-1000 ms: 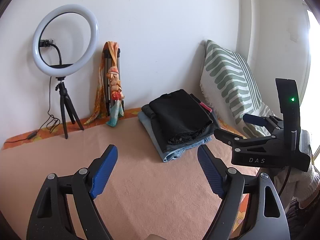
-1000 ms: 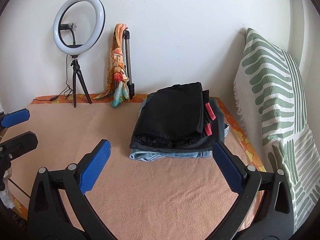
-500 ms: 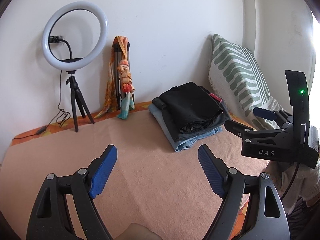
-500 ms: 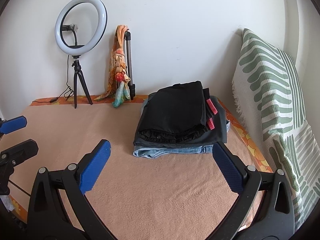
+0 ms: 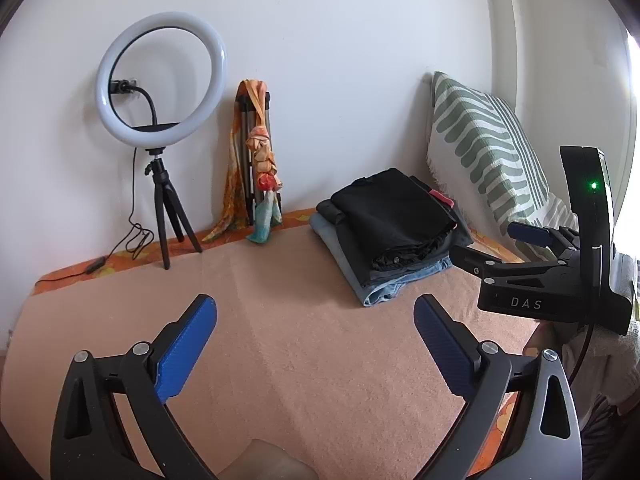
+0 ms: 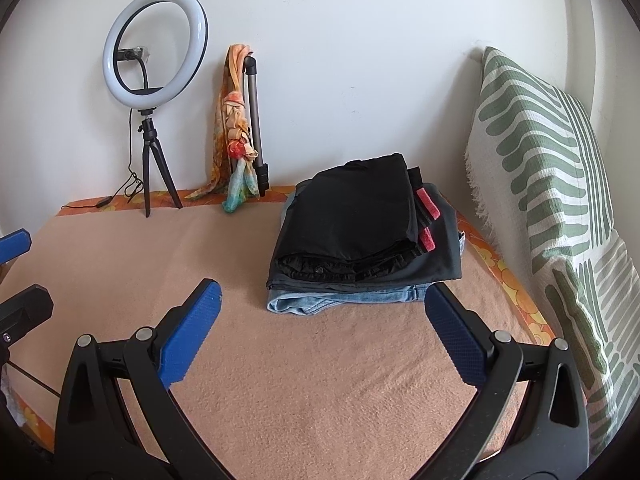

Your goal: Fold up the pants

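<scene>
A stack of folded pants point(image 6: 360, 240) lies on the peach blanket point(image 6: 320, 360) at the back right: black pants on top, dark grey under them, light blue jeans at the bottom. The stack also shows in the left wrist view point(image 5: 392, 232). My left gripper point(image 5: 316, 344) is open and empty, above the blanket, left of and nearer than the stack. My right gripper point(image 6: 320, 332) is open and empty, just in front of the stack. The right gripper's body shows at the right of the left wrist view point(image 5: 552, 280).
A ring light on a small tripod point(image 6: 154, 80) and a folded tripod with an orange scarf point(image 6: 240, 132) stand at the back wall. A green-striped pillow point(image 6: 552, 200) leans on the right. A cable point(image 5: 100, 264) runs along the blanket's back left edge.
Both grippers have drawn back and shifted slightly, so the stack looks a little farther away. Both stayed open and empty.
</scene>
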